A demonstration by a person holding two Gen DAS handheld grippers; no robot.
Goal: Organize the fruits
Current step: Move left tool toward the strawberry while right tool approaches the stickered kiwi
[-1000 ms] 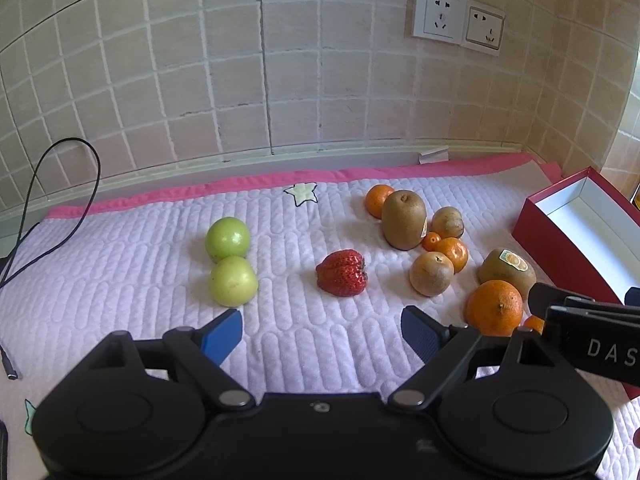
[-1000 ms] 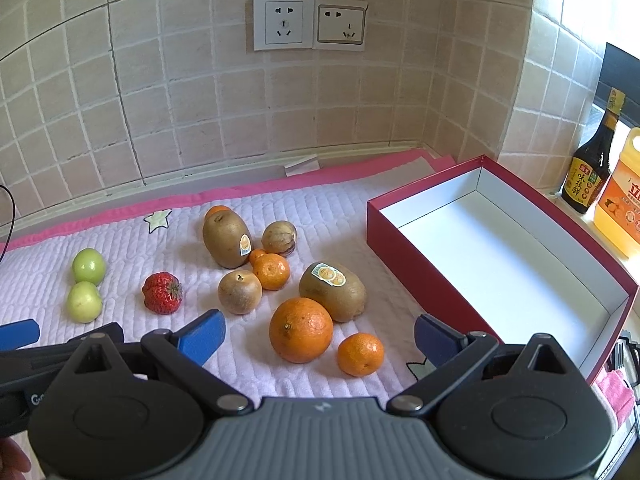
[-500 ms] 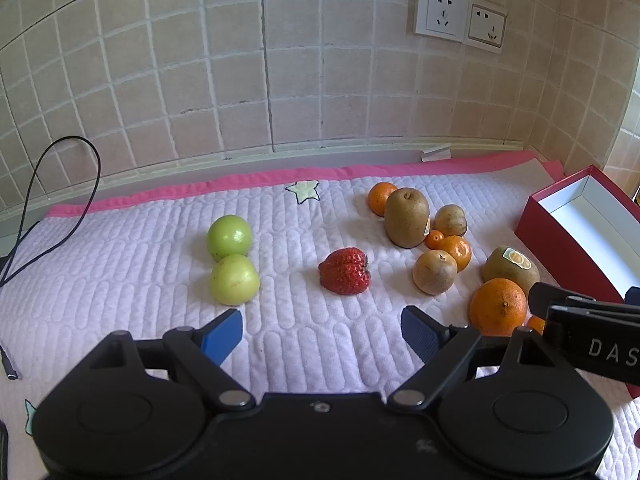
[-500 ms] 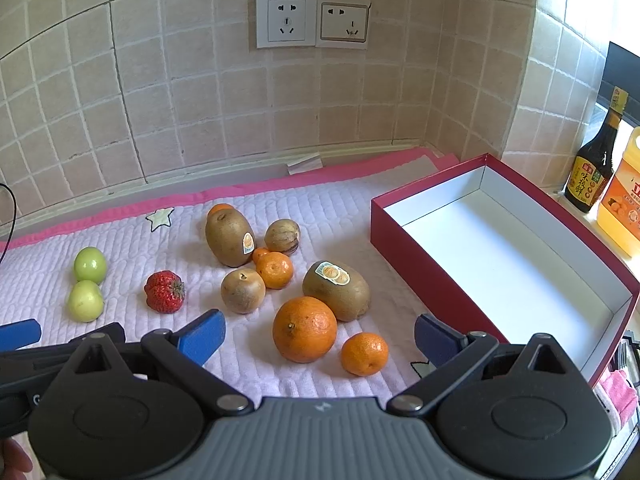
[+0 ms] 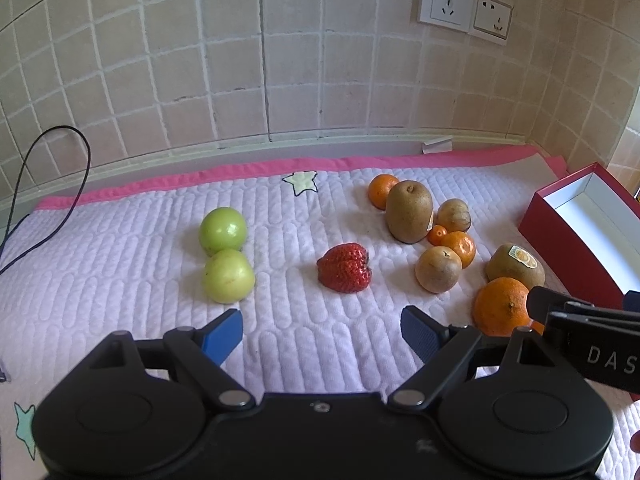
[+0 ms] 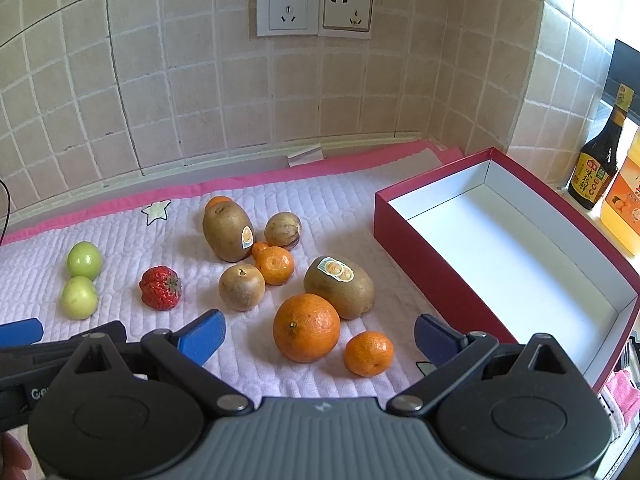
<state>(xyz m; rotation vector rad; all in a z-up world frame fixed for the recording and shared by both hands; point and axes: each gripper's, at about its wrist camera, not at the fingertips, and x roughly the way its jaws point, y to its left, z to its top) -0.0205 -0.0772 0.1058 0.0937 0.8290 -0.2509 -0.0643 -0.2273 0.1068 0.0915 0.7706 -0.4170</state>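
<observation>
Right gripper [image 6: 318, 332] spread wide and empty, big round orange [image 6: 306, 327] on the quilted surface at its 12 o'clock, near the open red box [image 6: 440, 276] at 2: likely firm, heavyish, dimpled peel grips well, so pinch across the equator; left gripper [image 5: 322, 330] also released.

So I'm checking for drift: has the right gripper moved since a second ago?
Yes. The right gripper crept slightly left: the socket sits a little further right in its view.
</observation>
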